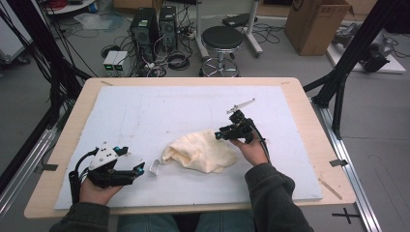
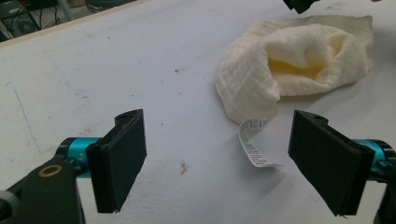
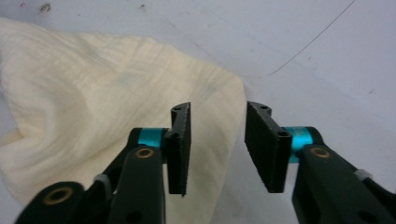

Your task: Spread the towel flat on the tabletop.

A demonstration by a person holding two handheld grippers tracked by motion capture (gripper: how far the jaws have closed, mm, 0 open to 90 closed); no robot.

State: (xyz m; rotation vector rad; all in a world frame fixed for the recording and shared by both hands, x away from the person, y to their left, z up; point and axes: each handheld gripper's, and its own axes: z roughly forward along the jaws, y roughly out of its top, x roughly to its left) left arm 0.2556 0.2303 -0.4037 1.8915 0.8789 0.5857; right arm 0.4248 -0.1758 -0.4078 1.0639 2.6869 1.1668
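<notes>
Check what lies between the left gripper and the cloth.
Between the left gripper and the crumpled cloth lies the cloth's white printed label on bare white table cover; the left gripper view shows it.

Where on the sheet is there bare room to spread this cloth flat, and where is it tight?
Widest bare stretch: the white sheet from the cloth to the table's far edge. Bare too at the near right, beside the right hand. Tight around the cloth itself: right gripper, jaws open, at its right edge; tag and open left gripper at its left.
</notes>
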